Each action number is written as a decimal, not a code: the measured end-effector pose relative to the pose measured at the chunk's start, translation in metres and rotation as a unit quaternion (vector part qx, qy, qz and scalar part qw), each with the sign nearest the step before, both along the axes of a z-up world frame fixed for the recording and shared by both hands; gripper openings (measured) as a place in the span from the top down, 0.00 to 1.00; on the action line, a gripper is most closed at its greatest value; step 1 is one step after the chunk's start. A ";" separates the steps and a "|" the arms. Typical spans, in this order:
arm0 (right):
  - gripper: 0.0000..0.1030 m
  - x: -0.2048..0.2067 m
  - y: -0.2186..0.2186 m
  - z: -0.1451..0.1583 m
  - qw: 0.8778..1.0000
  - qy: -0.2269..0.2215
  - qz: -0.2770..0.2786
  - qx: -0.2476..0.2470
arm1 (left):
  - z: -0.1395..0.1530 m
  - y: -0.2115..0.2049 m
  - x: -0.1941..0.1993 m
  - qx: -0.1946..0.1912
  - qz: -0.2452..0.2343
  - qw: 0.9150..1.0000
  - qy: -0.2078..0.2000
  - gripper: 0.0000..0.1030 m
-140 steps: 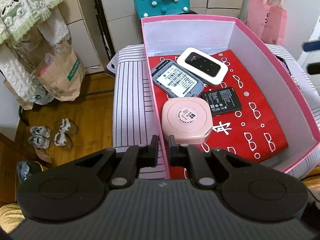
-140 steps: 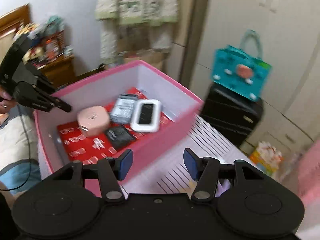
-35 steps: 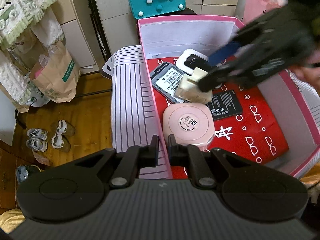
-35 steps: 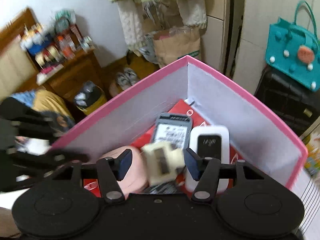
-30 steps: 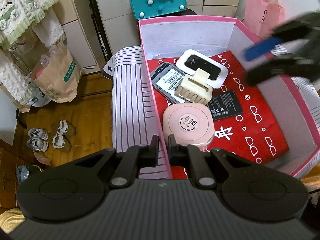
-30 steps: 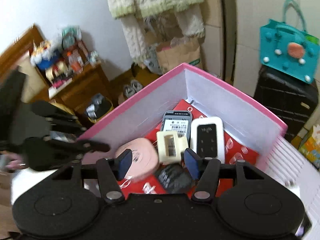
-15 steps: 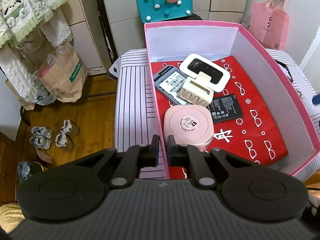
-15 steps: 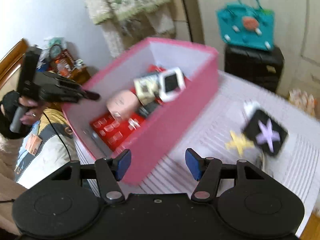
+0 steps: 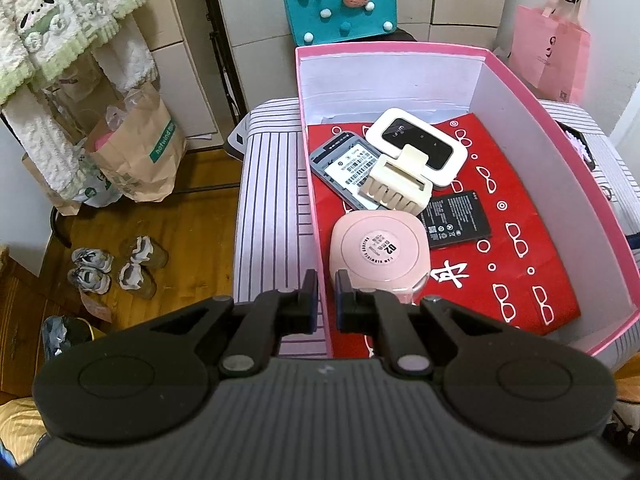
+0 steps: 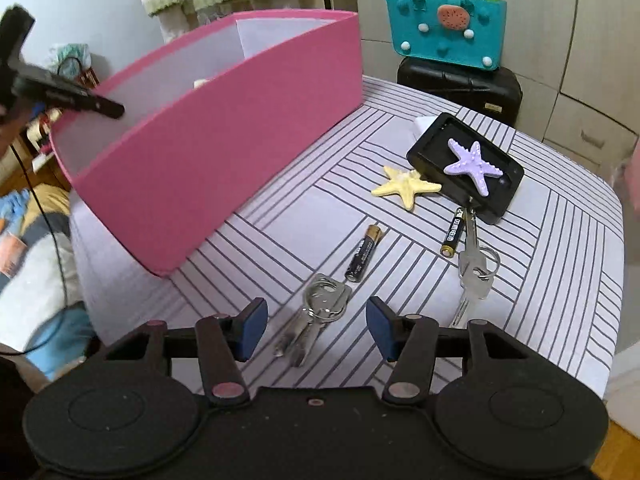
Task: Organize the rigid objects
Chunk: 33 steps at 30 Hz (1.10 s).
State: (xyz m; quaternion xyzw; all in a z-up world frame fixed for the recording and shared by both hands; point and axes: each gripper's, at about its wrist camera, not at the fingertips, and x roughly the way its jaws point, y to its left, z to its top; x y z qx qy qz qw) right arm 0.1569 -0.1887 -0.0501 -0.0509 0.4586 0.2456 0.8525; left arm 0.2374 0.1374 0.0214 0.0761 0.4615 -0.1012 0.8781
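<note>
A pink box on a striped table holds a cream hair claw, a white router, a grey phone, a pink round case and a black battery pack. My left gripper is shut on the box's left wall. My right gripper is open and empty, low over a bunch of keys. Beyond lie two batteries, a second key bunch, a yellow starfish and a purple starfish on a black tray.
The box stands left of the loose items in the right wrist view. A teal bag sits on a black case behind the table. A paper bag and shoes lie on the wooden floor at left.
My right gripper dropped the cream hair claw into the box, then swung out and down over the loose keys. My left gripper stayed clamped on the box wall.
</note>
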 end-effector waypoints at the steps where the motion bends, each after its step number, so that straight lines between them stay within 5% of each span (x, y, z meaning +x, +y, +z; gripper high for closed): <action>1: 0.45 0.001 0.000 -0.003 1.000 0.001 0.000 -0.004 | 0.000 0.000 0.000 0.000 0.001 1.000 0.000 0.93; 4: 0.53 0.000 0.005 -0.007 1.000 -0.017 0.003 -0.010 | 0.000 -0.001 0.001 0.001 0.003 1.000 0.000 0.93; 6: 0.74 0.001 0.008 -0.007 0.999 -0.030 0.003 -0.024 | -0.001 -0.001 0.000 0.001 0.002 1.000 -0.002 0.93; 10: 0.76 0.009 0.007 -0.005 0.999 -0.026 0.001 -0.021 | -0.002 -0.001 0.000 -0.002 0.002 1.000 0.001 0.93; 13: 0.94 0.010 0.005 0.003 0.999 -0.040 -0.008 -0.006 | -0.003 0.001 0.001 -0.008 0.003 1.000 0.006 0.93; 33: 0.94 0.043 -0.007 0.016 0.995 0.030 -0.039 0.082 | -0.003 0.003 0.003 -0.012 -0.001 1.000 0.010 0.93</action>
